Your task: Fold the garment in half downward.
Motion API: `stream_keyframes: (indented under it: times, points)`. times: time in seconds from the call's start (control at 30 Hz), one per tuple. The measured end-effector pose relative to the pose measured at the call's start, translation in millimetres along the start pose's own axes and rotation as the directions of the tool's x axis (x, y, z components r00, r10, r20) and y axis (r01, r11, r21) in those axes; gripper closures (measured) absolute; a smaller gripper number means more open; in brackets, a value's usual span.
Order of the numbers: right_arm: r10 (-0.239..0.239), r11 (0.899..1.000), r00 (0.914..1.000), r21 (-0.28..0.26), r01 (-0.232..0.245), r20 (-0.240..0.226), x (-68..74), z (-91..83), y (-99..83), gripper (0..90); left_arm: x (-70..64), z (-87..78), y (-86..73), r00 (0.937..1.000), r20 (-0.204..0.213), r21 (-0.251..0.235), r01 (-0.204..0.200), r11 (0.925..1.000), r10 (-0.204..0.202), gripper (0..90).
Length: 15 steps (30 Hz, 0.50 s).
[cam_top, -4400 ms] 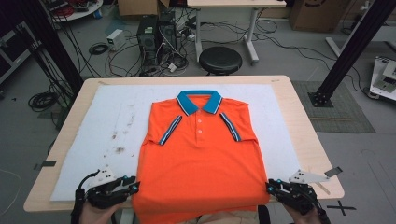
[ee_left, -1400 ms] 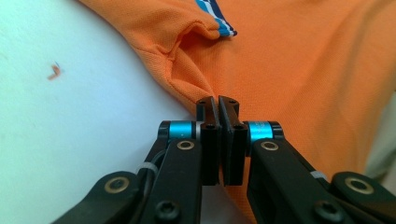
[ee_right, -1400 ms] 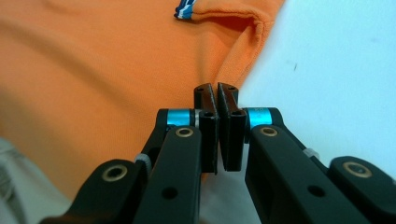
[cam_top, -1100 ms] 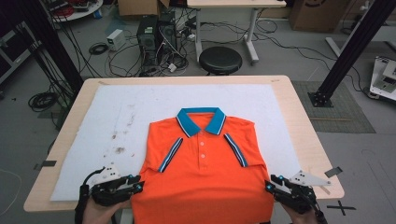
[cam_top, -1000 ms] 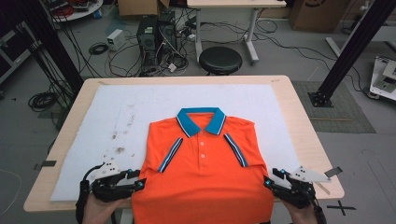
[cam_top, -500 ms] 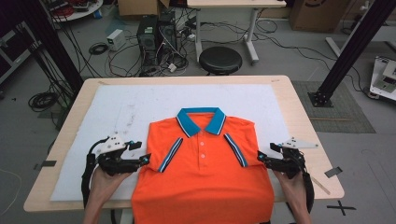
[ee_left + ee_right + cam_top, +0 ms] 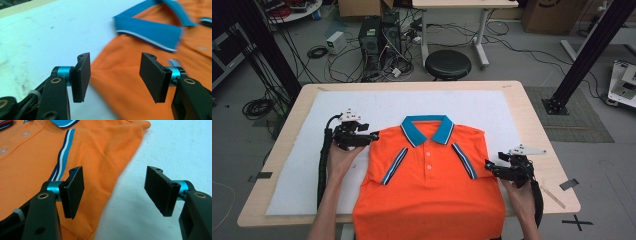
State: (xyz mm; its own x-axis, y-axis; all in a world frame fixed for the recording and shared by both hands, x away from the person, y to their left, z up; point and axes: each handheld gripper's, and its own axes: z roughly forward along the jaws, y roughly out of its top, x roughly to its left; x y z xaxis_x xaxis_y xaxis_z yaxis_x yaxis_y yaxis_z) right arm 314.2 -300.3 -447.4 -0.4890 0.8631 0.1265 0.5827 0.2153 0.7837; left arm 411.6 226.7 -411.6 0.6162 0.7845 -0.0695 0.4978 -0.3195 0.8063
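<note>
Polo shirt (image 7: 429,185) lies flat, face up, on the white mat (image 7: 337,107) covering the bench. Left claw (image 7: 371,136) and right claw (image 7: 488,165) gape wide, empty, poised at each sleeve edge, likely to grip for folding.

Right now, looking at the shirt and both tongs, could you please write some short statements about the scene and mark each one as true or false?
1. The left tongs are shut on the collar. False: their jaws stand open beside the shoulder of the orange polo shirt, holding nothing.
2. The shirt's collar is blue. True.
3. The right tongs are open, straddling the shirt's side edge. True.
4. The shirt lies face down. False: its buttons face up.
5. The shirt lies on a white mat on the wooden table. True.
</note>
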Motion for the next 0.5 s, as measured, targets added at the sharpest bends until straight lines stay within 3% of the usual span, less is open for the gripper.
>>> stream_keyframes:
  times: [0.1,0.3,0.37,0.5]
  points:
    - [0.007,1.0,1.0,0.003,-0.007,0.0,-0.2,0.3,0.1,32.8,9.7,16.4,-3.8,0.9983,0.025,0.012,0.052,0.9986,-0.052,42.8]
    - [0.002,1.0,1.0,0.011,-0.002,-0.002,0.4,1.2,0.0,32.8,17.0,33.0,-10.8,0.9982,-0.02,0.037,0.057,0.9977,-0.056,42.8]
    - [0.0,1.0,1.0,0.012,0.0,0.002,0.6,1.1,0.0,32.8,19.7,37.3,-13.9,0.9971,-0.003,0.052,0.077,0.9957,-0.077,43.1]
    - [-0.003,1.0,1.0,0.019,0.003,0.002,1.4,1.7,0.1,32.8,16.5,41.1,-13.1,0.9981,-0.035,0.081,0.053,0.9953,-0.05,43.6]
